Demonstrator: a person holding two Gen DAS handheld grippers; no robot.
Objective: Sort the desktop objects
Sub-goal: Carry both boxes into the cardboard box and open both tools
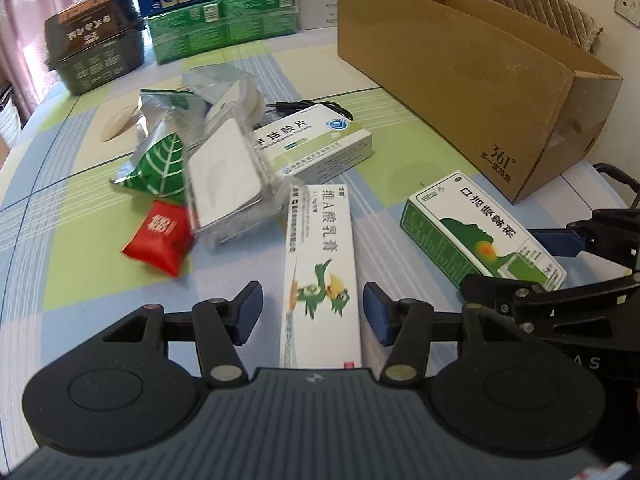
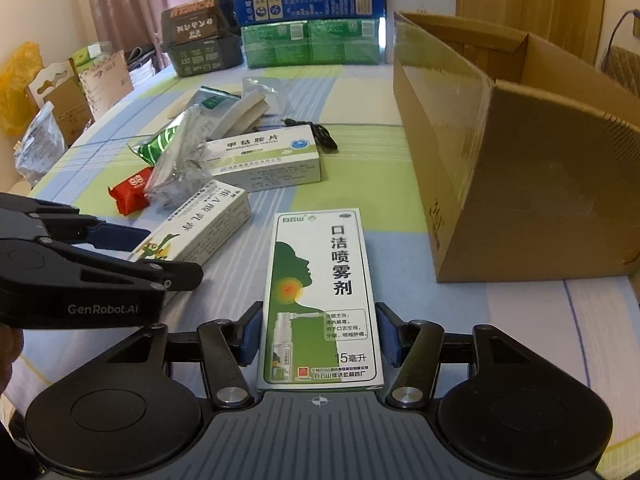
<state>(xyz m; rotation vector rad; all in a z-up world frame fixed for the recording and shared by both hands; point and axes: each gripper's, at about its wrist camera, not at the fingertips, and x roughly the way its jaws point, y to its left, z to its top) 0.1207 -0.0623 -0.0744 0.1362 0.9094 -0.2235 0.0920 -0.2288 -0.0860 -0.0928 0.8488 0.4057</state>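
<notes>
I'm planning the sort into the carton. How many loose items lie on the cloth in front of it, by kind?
Medicine boxes: 3 (cream box, spray box, tablet box)
Snack packets: 2 (red packet, green leaf packet)
Clear plastic packs: 2 (front pack, rear pack)
Black cable: 1
Total: 8

The near end of the long white ointment carton with a green cartoon bird (image 1: 320, 264) is hidden behind the gripper body; the red foil sachet (image 1: 158, 236) and clear plastic blister pack (image 1: 224, 184) are motion-blurred; the open brown cardboard box (image 2: 520, 168) is cut off by the picture's right edge; its inside stays hidden.
</notes>
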